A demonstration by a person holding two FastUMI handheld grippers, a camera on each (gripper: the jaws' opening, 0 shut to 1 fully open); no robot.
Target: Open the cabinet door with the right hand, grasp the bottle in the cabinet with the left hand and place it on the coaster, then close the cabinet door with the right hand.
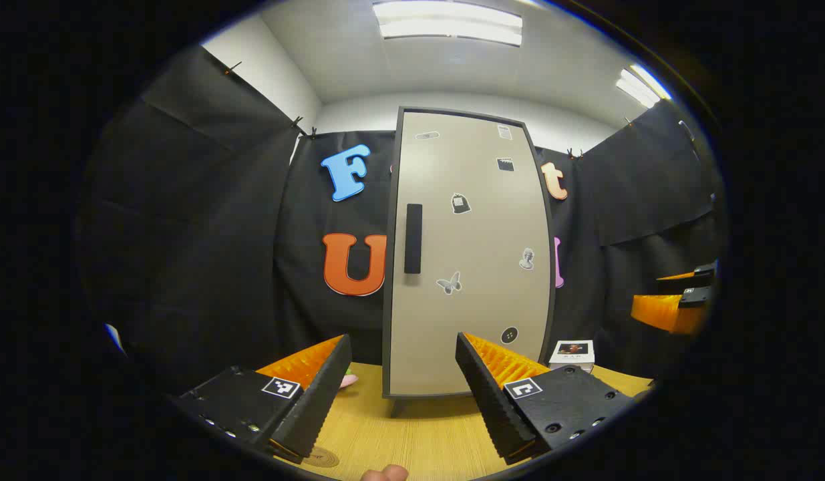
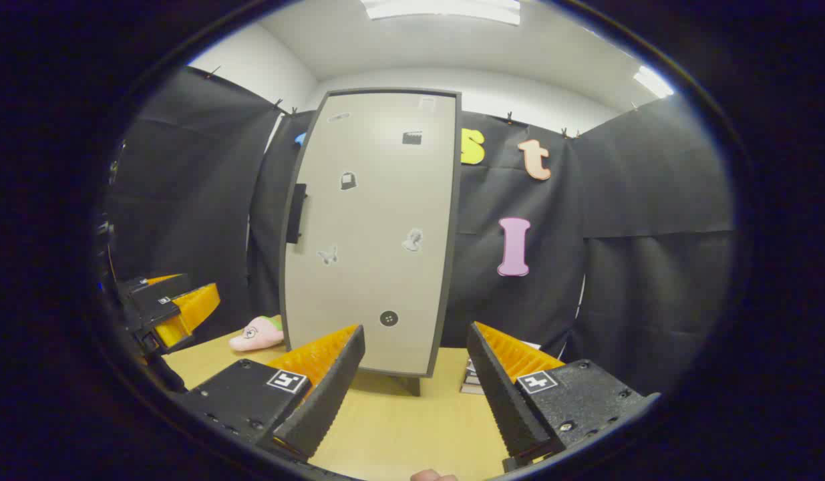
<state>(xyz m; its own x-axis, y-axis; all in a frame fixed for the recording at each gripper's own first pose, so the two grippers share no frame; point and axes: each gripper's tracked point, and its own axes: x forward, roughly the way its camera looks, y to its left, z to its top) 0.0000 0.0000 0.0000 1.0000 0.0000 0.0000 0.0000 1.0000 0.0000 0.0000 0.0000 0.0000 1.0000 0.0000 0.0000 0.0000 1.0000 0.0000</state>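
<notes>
Black cloth walls back a wooden tabletop [image 1: 419,434] where the cabinet [image 1: 465,254] stands mid-frame, its door shut and the bottle presumably hidden inside. Left gripper [image 1: 404,391] and right gripper [image 2: 415,387] both hang apart, empty. Risk: pulling the dark handle [image 2: 296,214] off-axis could drag the light cabinet.

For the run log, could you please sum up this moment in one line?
stage: start | cabinet door: closed | handle: untouched | left gripper: open, empty | right gripper: open, empty
</notes>
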